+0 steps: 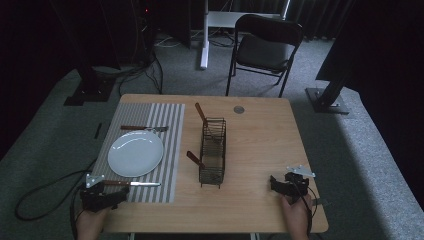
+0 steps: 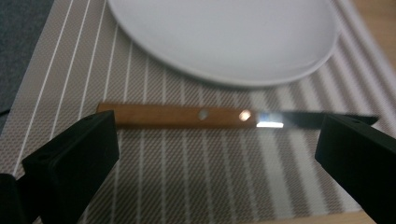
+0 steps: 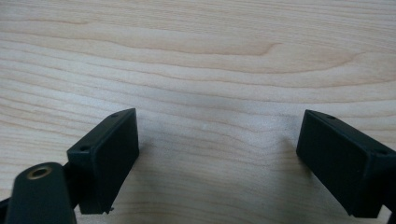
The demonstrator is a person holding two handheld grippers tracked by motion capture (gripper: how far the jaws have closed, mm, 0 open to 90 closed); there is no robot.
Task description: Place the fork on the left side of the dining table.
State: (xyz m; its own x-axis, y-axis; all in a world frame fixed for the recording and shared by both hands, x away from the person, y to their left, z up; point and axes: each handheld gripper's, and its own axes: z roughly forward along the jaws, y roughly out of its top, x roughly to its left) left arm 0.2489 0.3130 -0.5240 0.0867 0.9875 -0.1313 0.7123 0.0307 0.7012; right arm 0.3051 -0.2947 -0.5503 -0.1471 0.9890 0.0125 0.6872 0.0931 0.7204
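Knife point(image 2: 187, 116) sits on the mat point(image 2: 187, 186), just below the plate point(image 2: 224, 37)
Left gripper point(image 2: 217, 154) gapes wide, empty, jaws flanking it. Looks light, stiff, slick blade; I'd grab the wooden handle.

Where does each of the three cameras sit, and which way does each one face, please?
High view: above the person's side, looking forward and down on the table; both hands and grippers show.
Left gripper view: rides the left gripper, facing the knife and plate; open jaws show.
Right gripper view: rides the right gripper, facing bare tabletop; open jaws show.
Shared: knife and plate, high and left gripper views.
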